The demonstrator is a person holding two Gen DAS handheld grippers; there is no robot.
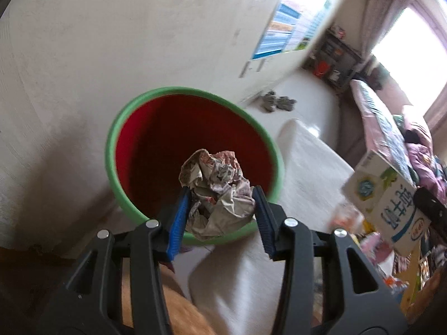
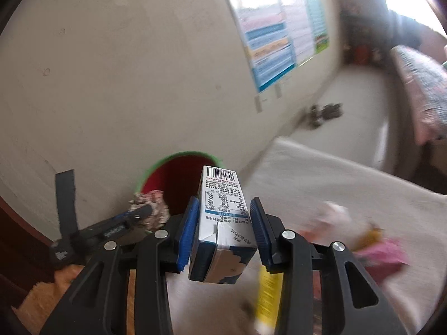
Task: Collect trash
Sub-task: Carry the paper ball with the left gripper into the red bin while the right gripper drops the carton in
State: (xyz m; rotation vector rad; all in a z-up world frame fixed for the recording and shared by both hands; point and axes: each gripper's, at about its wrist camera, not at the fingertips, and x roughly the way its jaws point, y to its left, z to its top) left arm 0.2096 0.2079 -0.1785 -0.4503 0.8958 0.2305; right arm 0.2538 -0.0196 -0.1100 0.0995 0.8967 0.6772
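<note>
The left gripper (image 1: pixel 220 206) clamps a crumpled paper ball (image 1: pixel 216 192) above the open bin (image 1: pixel 123 128), red inside, at twelve o'clock. The right gripper (image 2: pixel 225 220) pinches a milk carton (image 2: pixel 223 217), the bin (image 2: pixel 178 173) just beyond. Only the right view shows pink wrappers (image 2: pixel 382 254) at three o'clock.

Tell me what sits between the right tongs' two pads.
A milk carton, barcode end pointing toward the bin, gripped between the right tongs; the right wrist view shows it.
</note>
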